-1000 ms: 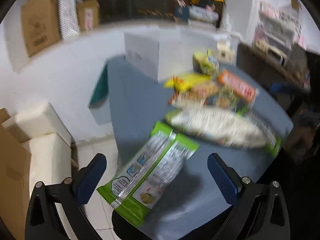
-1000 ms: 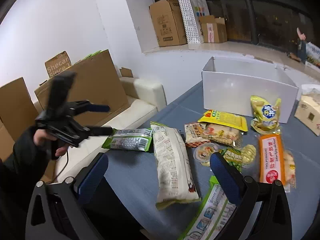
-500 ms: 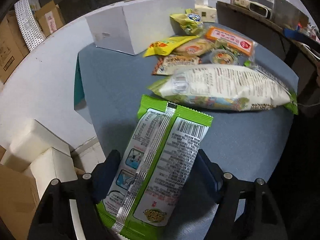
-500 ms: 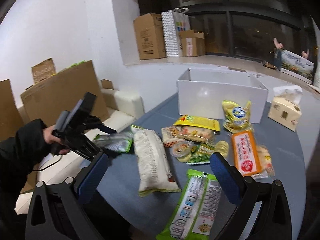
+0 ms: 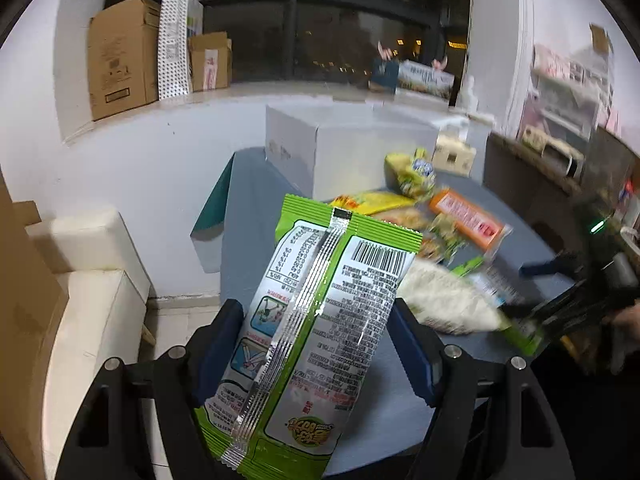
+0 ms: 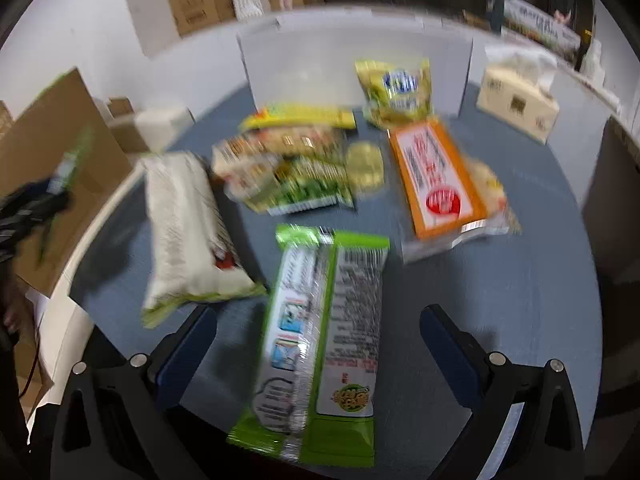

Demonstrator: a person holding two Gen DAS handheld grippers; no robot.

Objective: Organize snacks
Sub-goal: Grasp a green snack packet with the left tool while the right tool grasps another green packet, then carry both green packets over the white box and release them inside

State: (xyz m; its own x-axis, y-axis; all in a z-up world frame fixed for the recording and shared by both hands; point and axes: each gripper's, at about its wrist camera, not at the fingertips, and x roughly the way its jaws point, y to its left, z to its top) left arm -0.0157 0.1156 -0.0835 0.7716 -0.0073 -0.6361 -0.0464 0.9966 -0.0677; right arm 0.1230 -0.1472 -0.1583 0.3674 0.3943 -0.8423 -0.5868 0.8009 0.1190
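My left gripper is shut on a green snack packet, back side up, and holds it lifted above the grey table. A white open box stands at the table's far side. My right gripper is open, its jaws on either side of a second green packet that lies flat on the table. Beyond it lie a large white bag, an orange pack, a yellow bag and several small snacks.
A tissue box sits at the table's far right. The white box also shows in the right wrist view. Cardboard boxes line the window ledge. A cream sofa stands left of the table.
My left gripper closed on its green packet and lifted it off the table. My right gripper dropped towards the table and now straddles the second green packet.
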